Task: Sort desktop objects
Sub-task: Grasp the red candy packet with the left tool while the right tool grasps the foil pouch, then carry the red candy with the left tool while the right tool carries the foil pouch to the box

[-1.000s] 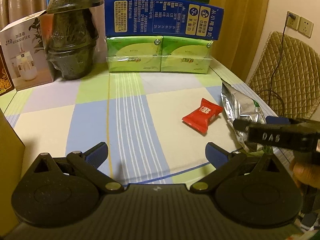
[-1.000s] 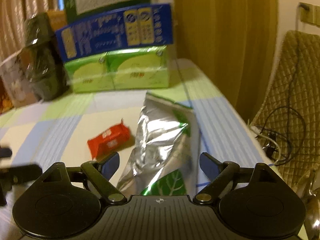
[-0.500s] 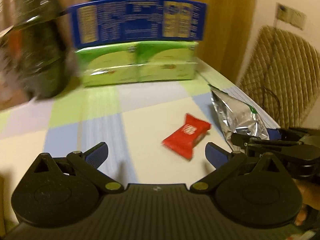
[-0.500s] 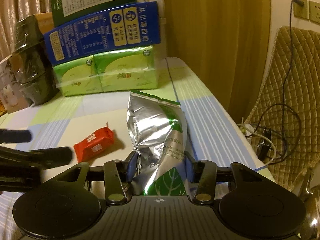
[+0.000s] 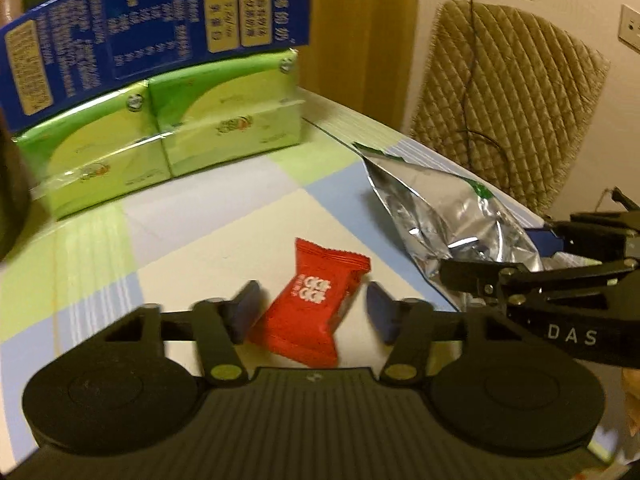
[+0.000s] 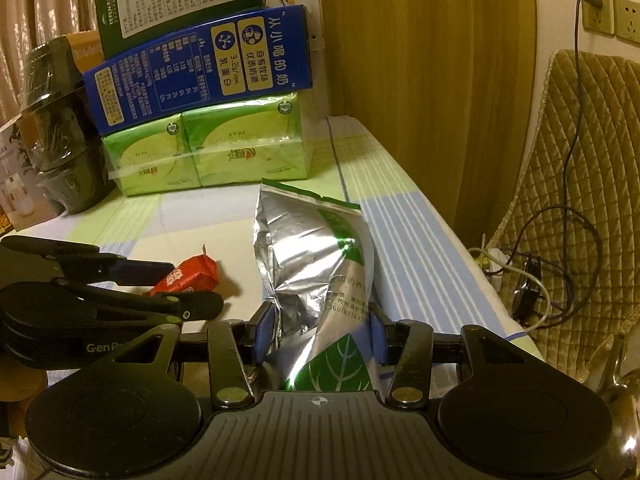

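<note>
A red candy packet (image 5: 308,304) lies on the checked tablecloth (image 5: 200,224), between the fingers of my left gripper (image 5: 312,314). Its jaws are closing; the left pad sits at the wrapper's edge and a thin gap shows at the right pad. From the right wrist view the same packet (image 6: 192,276) lies under the left gripper (image 6: 188,286). My right gripper (image 6: 320,334) is shut on the near end of a crumpled silver foil bag (image 6: 308,248) with a green leaf print. That bag (image 5: 436,204) lies to the right of the packet.
Two green tissue packs (image 5: 172,140) under a blue milk carton (image 5: 140,40) line the back. Stacked black pots (image 6: 56,128) stand at the back left. The table's right edge (image 6: 440,248) drops toward a quilted chair (image 5: 508,92) and cables (image 6: 532,280).
My left gripper moved right and down over the red packet and its jaws narrowed around it. My right gripper's jaws went from wide to shut on the foil bag and have held there.
</note>
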The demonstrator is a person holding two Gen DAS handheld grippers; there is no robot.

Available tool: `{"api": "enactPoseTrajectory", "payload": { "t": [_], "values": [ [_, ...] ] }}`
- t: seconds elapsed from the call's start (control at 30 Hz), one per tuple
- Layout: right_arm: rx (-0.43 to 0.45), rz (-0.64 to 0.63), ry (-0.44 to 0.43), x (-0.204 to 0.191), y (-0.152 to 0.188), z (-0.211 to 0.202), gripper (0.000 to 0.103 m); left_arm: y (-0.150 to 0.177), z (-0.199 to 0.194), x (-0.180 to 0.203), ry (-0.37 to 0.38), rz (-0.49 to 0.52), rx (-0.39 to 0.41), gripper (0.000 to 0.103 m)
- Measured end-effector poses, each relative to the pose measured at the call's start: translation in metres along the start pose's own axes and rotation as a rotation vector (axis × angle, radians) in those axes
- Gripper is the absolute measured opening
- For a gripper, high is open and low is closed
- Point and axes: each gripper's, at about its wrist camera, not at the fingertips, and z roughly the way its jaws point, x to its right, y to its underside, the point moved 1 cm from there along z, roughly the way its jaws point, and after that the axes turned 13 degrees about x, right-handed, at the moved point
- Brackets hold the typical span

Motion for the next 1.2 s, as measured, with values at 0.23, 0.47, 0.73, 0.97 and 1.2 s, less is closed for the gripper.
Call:
{"api": "enactPoseTrajectory", "payload": {
  "t": [0.23, 0.47, 0.73, 0.97, 1.2],
  "values": [
    [-0.009, -0.013, -0.015, -0.002, 0.001, -0.002, 0.045, 0.006, -0.016, 0.003, -0.031, -0.033, -0.016, 0.024],
    [-0.039, -0.016, -0.076, -0.015, 0.005, -0.014, 0.043, 0.027, -0.071, 0.005, -0.135, -0.093, -0.056, 0.022],
    [-0.054, -0.041, -0.123, -0.033, 0.007, -0.045, 0.043, 0.042, -0.134, 0.006, -0.213, -0.153, -0.067, 0.022],
    [-0.039, -0.038, -0.14, -0.042, 0.011, -0.109, 0.043, 0.047, -0.183, 0.015, -0.243, -0.224, -0.062, 0.022],
    [-0.032, -0.027, -0.139, -0.057, 0.021, -0.183, 0.043, 0.047, -0.244, 0.038, -0.259, -0.237, -0.056, 0.022]
  ]
}}
